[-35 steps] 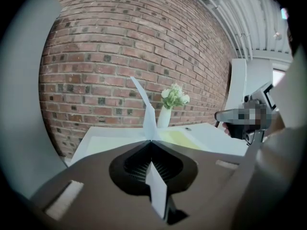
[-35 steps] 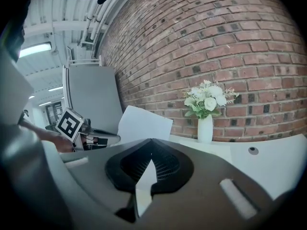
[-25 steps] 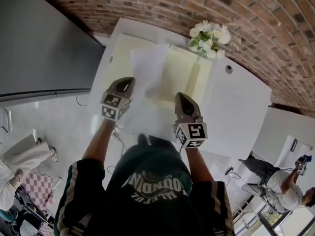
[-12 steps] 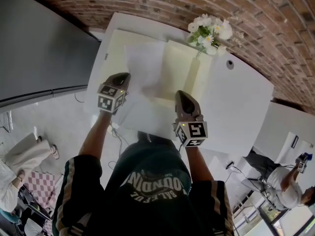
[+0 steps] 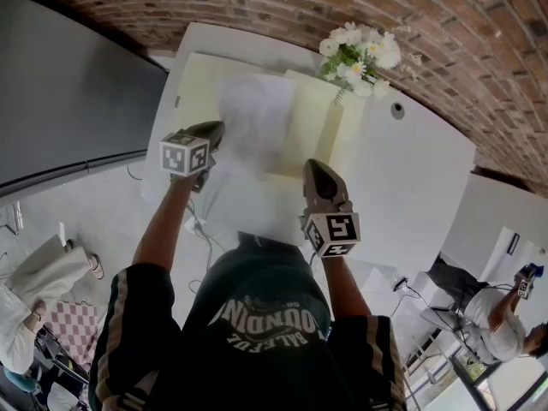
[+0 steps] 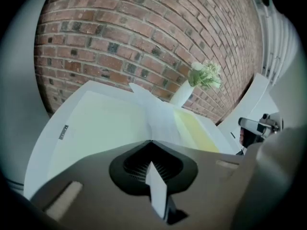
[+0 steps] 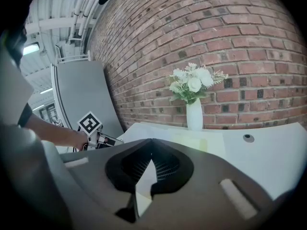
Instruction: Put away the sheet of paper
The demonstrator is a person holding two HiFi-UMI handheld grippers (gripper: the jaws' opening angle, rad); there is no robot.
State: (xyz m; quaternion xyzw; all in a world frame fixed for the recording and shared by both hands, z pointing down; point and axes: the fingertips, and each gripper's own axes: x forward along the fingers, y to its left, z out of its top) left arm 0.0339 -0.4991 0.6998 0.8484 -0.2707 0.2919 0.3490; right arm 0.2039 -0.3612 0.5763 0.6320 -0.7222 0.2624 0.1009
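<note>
White sheet of paper [image 5: 253,114], pale yellow card folder [image 5: 317,122], white table [image 5: 411,169], red-brown brick wall [image 5: 300,7], white flowers with green leaves [image 5: 360,50], white vase [image 7: 194,116]

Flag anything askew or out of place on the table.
Only the sheet of paper: pinched by the left gripper and right gripper, it hangs bowed over the open yellow folder, not flat. The vase of flowers stands upright.

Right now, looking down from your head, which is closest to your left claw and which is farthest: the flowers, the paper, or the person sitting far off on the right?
1. Sheet of paper: right at the left claw, its edge pinched there.
2. Flowers: across the table, by the brick wall.
3. Seated person: off the table, lower right corner.
</note>
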